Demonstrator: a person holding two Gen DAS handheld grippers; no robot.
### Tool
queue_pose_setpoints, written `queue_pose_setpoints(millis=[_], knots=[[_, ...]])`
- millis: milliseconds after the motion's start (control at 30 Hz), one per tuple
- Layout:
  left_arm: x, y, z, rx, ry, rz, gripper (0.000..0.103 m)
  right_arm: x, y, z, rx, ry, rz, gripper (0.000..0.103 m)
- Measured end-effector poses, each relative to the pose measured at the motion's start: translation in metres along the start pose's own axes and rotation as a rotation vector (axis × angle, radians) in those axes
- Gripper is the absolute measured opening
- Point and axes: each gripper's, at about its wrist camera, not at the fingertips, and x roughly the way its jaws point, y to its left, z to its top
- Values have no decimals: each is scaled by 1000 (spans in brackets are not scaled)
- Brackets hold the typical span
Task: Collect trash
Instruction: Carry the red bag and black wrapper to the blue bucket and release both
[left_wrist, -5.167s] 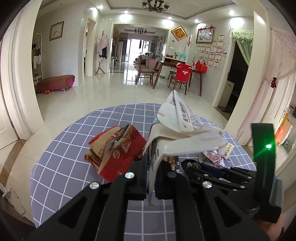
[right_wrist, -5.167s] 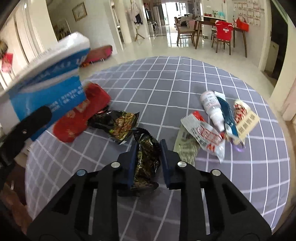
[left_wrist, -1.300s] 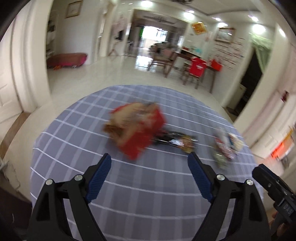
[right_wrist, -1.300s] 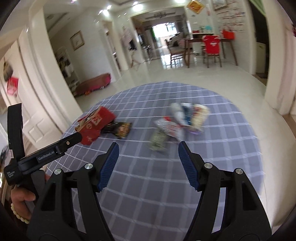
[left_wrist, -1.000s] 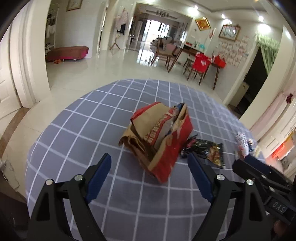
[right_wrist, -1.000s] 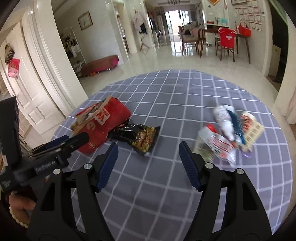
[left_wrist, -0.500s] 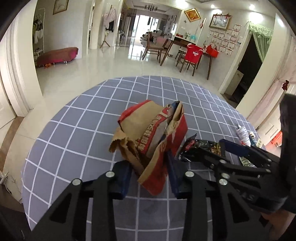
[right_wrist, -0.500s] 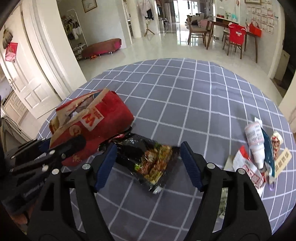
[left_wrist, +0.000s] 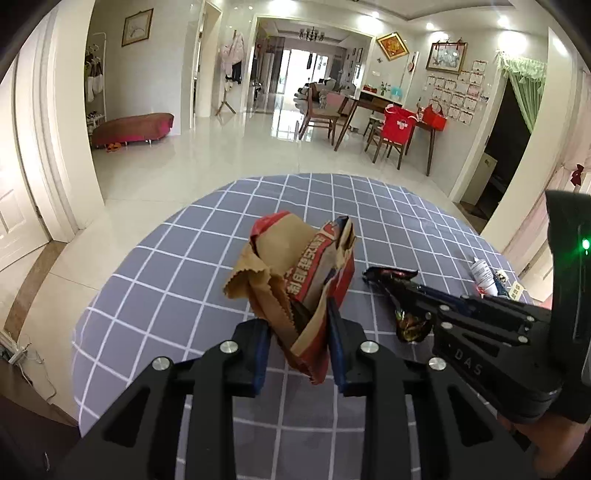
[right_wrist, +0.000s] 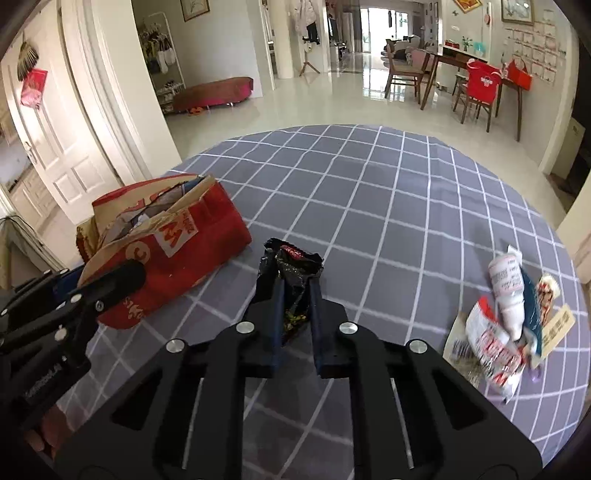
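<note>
On the checked table, your left gripper was closing, its jaws pinching the paper bag; your right gripper had clamped the black wrapper just beside that bag.

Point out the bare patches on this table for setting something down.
Bare: the far half of the grey checked tablecloth, and the strip between the black snack wrapper and the white wrapper pile. Crowded: around the red-and-brown paper bag, where both tools work.

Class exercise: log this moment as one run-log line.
left gripper: closing on paper bag | right gripper: shut on black wrapper | loose wrappers: on table
</note>
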Motion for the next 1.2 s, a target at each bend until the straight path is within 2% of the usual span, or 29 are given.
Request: queue_pose_setpoints(millis=[300,633,900,1200], knots=[[-37,-22,-2,18,-55,-9,26,-40,-23,-15,82,-60,-1,12],[-89,-74,-9,77,-123,-61,26,-120,-60,-44,169,-163,6,12],[-128,-144,-29,148,-157,-142,26,-193,-103,-80,246,-261,-7,12],[-152,-248,-59,261,-150,-262,26,-277,-175,-151,357,-363,-64,12]])
